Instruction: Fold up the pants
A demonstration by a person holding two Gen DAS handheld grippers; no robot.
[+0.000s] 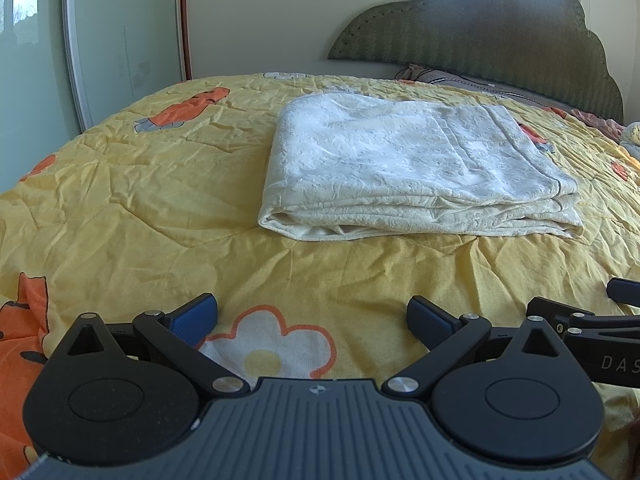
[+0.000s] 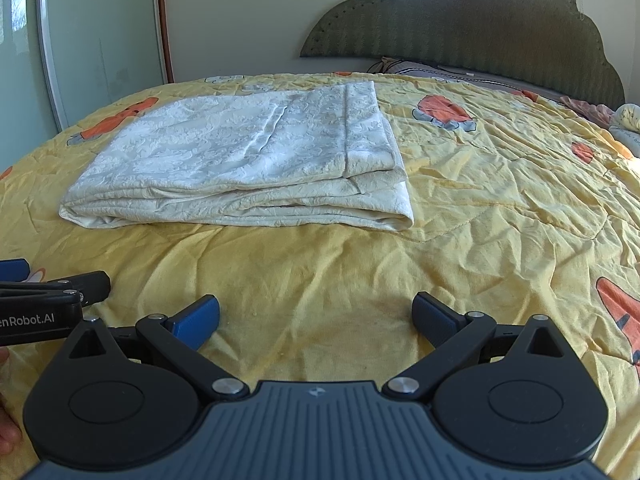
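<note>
The cream, textured pants point(image 1: 416, 168) lie folded into a flat rectangular stack on the yellow bedspread point(image 1: 140, 184), ahead of both grippers. In the right wrist view the pants point(image 2: 248, 164) sit ahead and to the left. My left gripper point(image 1: 312, 320) is open, low over the bedspread, with nothing between its blue pads. My right gripper point(image 2: 316, 320) is open too and holds nothing. Both stand well short of the stack's near edge. Part of the other tool shows at each view's side.
The bedspread point(image 2: 500, 208) is wrinkled, with orange carrot and flower prints. A green scalloped headboard point(image 1: 500, 32) rises at the back right, with pillows point(image 1: 448, 78) below it. A glass wardrobe door point(image 1: 120, 32) stands at the back left. A hand edge point(image 2: 6, 432) shows.
</note>
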